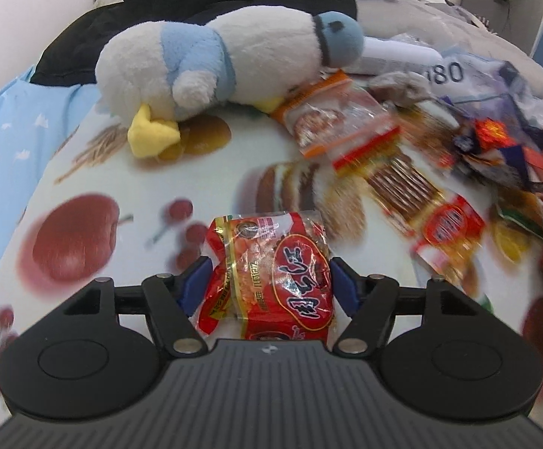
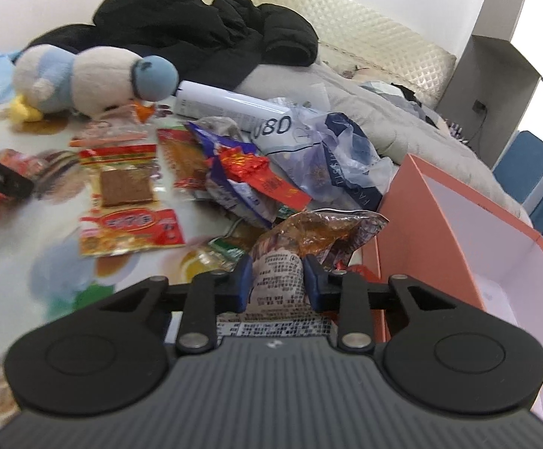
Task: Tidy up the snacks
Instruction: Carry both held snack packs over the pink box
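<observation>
A red snack packet (image 1: 271,262) with yellow trim sits between the blue pads of my left gripper (image 1: 267,280), and both pads press on its sides, just above the printed tablecloth (image 1: 84,172). My right gripper (image 2: 277,280) is shut on a crinkled packet (image 2: 320,232) with a white printed back and a clear brownish top. That packet is held next to the open orange box (image 2: 439,232), whose white inside shows at the right. More snack packets lie loose on the cloth: a red and yellow one (image 2: 129,224) and a heap of wrappers (image 2: 241,172).
A white and blue plush bird (image 1: 211,63) lies at the back of the cloth. A white tube (image 2: 226,106) and a crumpled plastic bag (image 2: 331,157) sit behind the wrappers. A black jacket (image 2: 204,18) and grey bedding (image 2: 402,112) lie beyond.
</observation>
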The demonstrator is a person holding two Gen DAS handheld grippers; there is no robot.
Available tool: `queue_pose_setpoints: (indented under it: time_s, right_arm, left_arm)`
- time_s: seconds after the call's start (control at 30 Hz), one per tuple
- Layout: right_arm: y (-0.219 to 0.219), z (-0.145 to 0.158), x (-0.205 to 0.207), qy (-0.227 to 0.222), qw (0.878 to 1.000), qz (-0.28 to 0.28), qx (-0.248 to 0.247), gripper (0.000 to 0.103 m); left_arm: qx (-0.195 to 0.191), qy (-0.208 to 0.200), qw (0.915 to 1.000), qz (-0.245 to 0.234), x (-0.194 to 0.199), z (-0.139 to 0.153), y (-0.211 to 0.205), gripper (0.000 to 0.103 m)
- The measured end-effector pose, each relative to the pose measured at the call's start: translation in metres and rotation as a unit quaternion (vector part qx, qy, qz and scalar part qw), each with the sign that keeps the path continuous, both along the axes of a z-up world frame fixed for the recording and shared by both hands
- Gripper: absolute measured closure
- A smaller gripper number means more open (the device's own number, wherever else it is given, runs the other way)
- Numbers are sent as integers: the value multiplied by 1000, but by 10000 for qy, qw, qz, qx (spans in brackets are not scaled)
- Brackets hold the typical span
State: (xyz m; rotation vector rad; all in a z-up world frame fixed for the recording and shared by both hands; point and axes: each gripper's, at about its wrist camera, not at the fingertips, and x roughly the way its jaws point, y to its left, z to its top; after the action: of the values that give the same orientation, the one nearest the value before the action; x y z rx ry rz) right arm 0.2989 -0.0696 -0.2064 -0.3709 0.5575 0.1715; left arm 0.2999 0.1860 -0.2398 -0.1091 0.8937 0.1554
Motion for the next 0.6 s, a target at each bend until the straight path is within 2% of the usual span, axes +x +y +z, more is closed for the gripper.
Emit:
queue_pose_setpoints:
  time_s: [0.2, 0.37, 0.47, 0.6]
  right_arm:
    - [-14, 14, -32, 265, 9981, 277, 480, 71]
    - [-31, 19, -62, 596, 9902, 524, 1147, 71]
    - [-37, 15, -77, 750, 9861, 666, 1326, 71]
    - [-43, 4, -91, 961, 9822, 717, 1447, 70]
  left_arm:
    - [-143, 9, 9998, -128, -41, 11, -24, 30]
    - [-373, -47, 9988, -323, -74, 22, -57, 30]
    - [-367, -75, 9983, -446, -92, 25, -79, 30]
    - [-564, -68, 9971, -506, -110, 25, -97, 30]
